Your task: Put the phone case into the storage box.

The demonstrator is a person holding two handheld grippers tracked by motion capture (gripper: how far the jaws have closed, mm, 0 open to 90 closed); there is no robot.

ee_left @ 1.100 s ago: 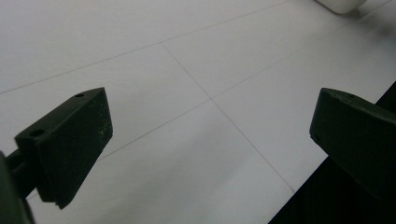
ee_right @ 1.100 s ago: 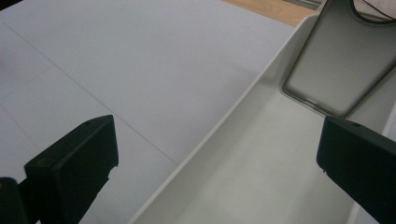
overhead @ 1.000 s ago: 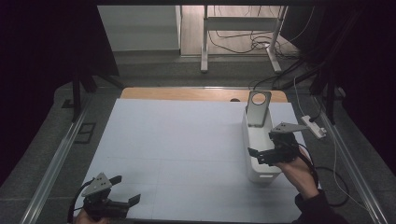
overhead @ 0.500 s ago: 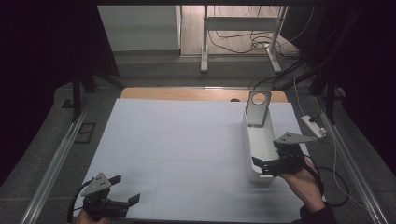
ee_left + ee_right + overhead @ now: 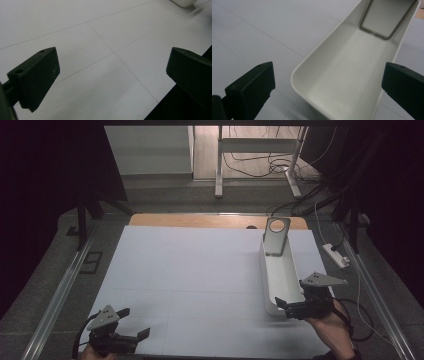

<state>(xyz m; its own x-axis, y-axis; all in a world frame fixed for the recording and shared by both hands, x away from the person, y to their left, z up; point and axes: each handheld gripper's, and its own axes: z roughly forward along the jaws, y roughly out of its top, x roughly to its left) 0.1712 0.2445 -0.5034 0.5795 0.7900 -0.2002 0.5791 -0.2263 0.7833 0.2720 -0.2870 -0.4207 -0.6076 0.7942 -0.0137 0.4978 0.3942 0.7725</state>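
White table (image 5: 200,270) carries a long white bin (image 5: 278,280), lengthwise away from the person; right tool (image 5: 290,309) gapes wide at its near end, touching nothing; left tool (image 5: 131,335) also wide open, empty.

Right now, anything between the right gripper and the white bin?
Nothing visible. The right gripper sits at the near end of the white bin, fingers spread wide on either side of that end. The bin looks empty, and only bare table lies around it.
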